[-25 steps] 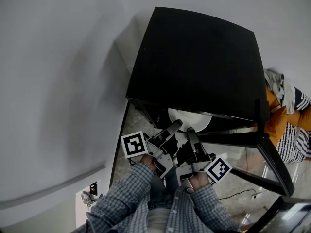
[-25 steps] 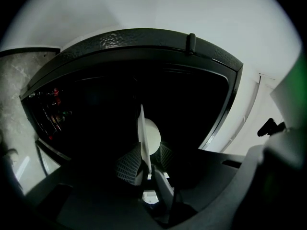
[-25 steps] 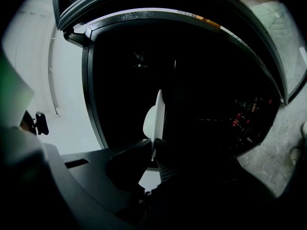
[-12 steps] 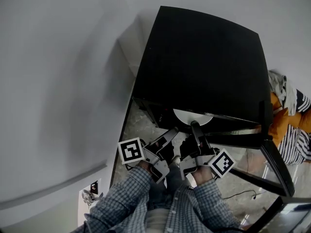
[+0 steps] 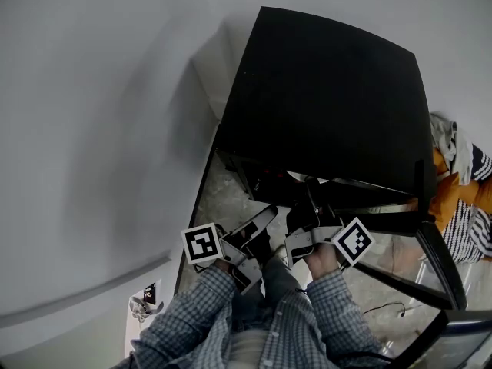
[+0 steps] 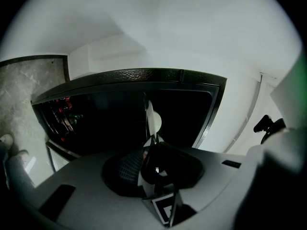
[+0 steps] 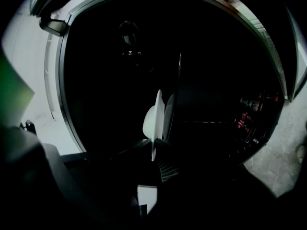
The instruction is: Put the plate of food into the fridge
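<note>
The white plate (image 6: 152, 120) shows edge-on in both gripper views, inside the dark opening of the black fridge (image 5: 330, 91). My left gripper (image 6: 153, 141) is shut on its near rim. My right gripper (image 7: 154, 146) is shut on the plate (image 7: 156, 121) from the other side. In the head view both grippers, left (image 5: 266, 211) and right (image 5: 311, 200), reach under the fridge's top. Only a white sliver of the plate (image 5: 297, 177) shows there. The food on the plate is hidden.
The fridge door (image 5: 430, 252) stands open at the right, with bottles (image 7: 250, 115) on a shelf inside. Orange and striped cloth (image 5: 461, 183) lies beyond the door. Marble floor (image 5: 219, 198) and a white wall run along the fridge's left.
Both grippers have moved forward with the plate into the fridge. The plate, plainly visible a second ago, is now almost hidden under the fridge's top.
</note>
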`<move>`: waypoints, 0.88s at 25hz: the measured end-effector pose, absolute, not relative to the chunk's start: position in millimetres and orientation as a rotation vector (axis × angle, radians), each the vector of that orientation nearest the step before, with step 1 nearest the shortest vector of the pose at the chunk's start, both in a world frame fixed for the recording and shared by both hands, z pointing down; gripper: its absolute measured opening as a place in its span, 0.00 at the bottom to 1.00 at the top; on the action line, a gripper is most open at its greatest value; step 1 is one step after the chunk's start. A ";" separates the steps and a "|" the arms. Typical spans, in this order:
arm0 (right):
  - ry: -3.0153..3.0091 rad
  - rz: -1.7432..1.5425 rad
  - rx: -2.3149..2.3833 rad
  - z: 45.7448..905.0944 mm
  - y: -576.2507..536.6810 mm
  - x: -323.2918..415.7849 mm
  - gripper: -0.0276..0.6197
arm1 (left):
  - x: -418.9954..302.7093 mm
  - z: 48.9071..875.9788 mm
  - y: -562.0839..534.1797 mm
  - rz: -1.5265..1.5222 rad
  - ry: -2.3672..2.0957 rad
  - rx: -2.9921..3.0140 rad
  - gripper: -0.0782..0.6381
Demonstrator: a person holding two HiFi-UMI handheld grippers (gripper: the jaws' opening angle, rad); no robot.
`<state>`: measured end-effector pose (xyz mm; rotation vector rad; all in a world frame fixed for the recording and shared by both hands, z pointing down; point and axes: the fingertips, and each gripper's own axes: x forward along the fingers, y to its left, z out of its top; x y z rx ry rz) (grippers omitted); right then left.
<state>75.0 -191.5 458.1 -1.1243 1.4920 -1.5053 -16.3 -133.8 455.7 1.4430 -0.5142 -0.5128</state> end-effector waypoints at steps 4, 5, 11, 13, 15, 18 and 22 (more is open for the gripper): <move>1.494 -1.514 -1.166 459.5 -200.8 73.7 0.08 | -21.6 457.8 -131.4 -0.519 -0.533 1.439 0.27; 1.499 -1.518 -1.179 459.7 -203.1 73.3 0.08 | -22.3 457.9 -130.7 -0.523 -0.534 1.436 0.27; 1.494 -1.534 -1.222 459.3 -212.8 71.8 0.08 | -24.3 459.9 -128.6 -0.535 -0.538 1.426 0.27; 1.491 -1.535 -1.228 460.0 -215.7 72.0 0.08 | -24.1 461.7 -128.5 -0.528 -0.535 1.428 0.27; 1.492 -1.534 -1.232 460.0 -218.6 71.9 0.08 | -24.7 463.2 -128.7 -0.523 -0.536 1.427 0.27; 1.507 -1.542 -1.252 461.3 -221.9 71.2 0.08 | -25.8 464.6 -130.1 -0.527 -0.541 1.423 0.27; 1.580 -1.550 -1.268 461.3 -223.3 69.7 0.08 | -25.4 464.2 -130.8 -0.529 -0.546 1.431 0.27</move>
